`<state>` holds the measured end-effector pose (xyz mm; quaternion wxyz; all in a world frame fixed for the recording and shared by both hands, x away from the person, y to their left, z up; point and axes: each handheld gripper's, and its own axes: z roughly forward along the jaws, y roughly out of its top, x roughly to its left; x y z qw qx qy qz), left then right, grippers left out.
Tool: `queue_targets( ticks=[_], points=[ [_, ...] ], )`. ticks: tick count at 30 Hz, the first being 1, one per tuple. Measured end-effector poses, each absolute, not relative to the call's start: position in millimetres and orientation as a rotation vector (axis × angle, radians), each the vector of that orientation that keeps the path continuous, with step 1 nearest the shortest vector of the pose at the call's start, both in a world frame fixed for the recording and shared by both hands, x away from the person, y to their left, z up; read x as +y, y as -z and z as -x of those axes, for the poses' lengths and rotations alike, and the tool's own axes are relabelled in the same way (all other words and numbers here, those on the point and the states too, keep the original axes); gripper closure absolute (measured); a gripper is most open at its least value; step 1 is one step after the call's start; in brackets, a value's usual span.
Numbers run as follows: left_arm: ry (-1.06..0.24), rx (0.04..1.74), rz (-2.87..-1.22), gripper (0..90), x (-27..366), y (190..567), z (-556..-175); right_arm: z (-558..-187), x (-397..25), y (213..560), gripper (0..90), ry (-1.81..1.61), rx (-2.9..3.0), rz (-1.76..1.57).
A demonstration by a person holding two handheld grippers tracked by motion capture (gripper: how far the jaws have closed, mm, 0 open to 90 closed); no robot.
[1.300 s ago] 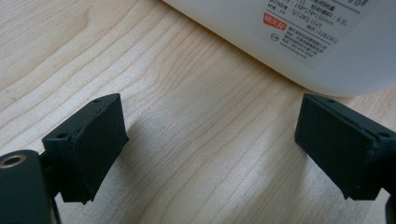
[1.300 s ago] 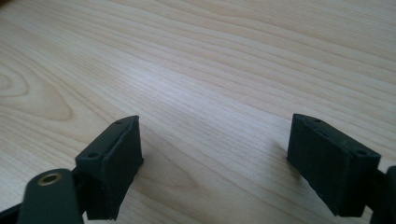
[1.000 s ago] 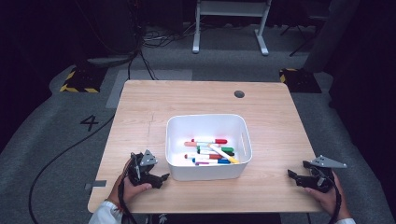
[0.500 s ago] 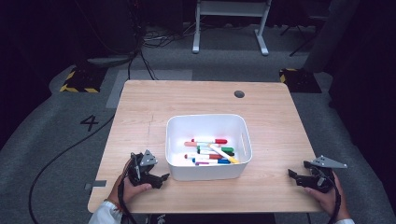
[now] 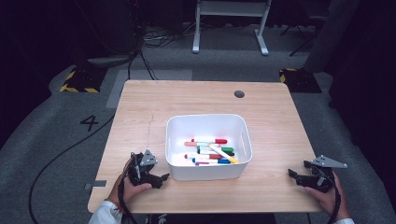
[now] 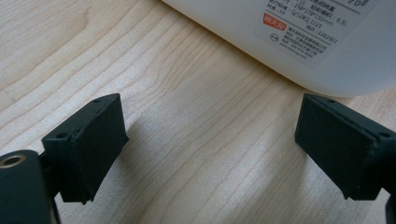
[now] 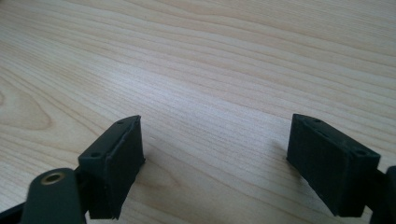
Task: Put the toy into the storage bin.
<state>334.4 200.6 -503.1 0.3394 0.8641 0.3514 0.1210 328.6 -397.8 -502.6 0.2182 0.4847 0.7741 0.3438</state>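
Now one white bin [image 5: 206, 128] holds several markers [image 5: 212, 152]; left gripper [image 5: 161, 178] and right gripper [image 5: 293, 175] gape wide, empty

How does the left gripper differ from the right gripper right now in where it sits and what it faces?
The left gripper sits right beside the white bin, near the table's front left; the right gripper sits well apart from the bin, at the front right edge. The left gripper view has the bin's labelled wall ahead of its jaws; the right gripper view has bare wood. Both are open, empty, low over the table.
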Motion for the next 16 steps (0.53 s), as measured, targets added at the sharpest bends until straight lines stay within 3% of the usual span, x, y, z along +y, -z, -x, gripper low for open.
queue_targets(
  ticks=[16],
  points=[
    [-0.299,0.924,-2.242,8.9,199.7,503.5,-334.9,-329.2,-397.7,502.5,18.7,-0.953,2.141,-1.347]
  ],
)
